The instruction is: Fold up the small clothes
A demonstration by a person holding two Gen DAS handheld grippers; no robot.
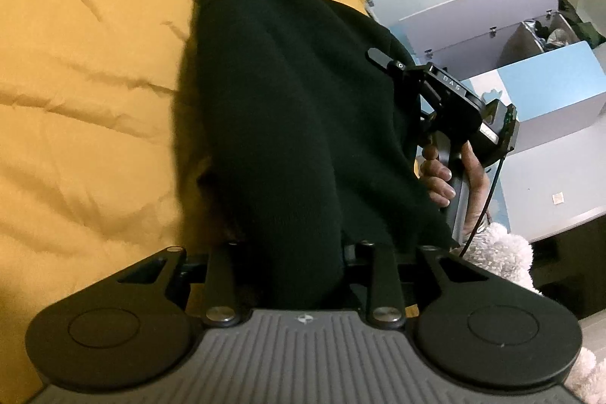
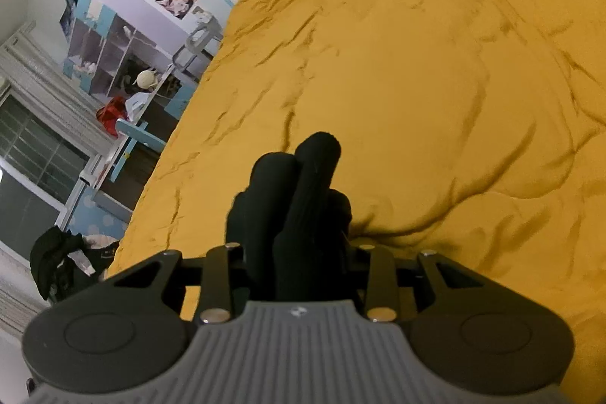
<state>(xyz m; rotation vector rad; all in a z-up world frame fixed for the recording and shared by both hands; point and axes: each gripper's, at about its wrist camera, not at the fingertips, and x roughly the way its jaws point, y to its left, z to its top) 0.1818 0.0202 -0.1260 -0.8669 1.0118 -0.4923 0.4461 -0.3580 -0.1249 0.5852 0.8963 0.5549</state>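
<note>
In the left wrist view a black garment (image 1: 288, 108) hangs over the yellow bedspread (image 1: 87, 93), its near end drawn down between the linkage bars of the left gripper (image 1: 299, 271). The cloth covers the fingertips, so the gap cannot be read directly, but the jaws look drawn in narrow with the fabric pinched between them. The garment spreads wide toward the far side, ending in a rounded edge, and it casts a shadow on the bedspread to its left. Just to the right of the cloth, the right gripper (image 1: 382, 57) reaches in with its dark fingers against the garment's right edge, and a bare hand (image 1: 450, 177) wraps its handle. In the right wrist view the same black garment (image 2: 299, 199) bunches in thick folds straight out of the right gripper (image 2: 299, 264); its fingertips are also buried in the fabric, jaws close together and clamped on the cloth. The yellow bedspread (image 2: 416, 82) lies wrinkled beyond and to the right, and a shelf unit (image 2: 113, 44) stands far left.
</note>
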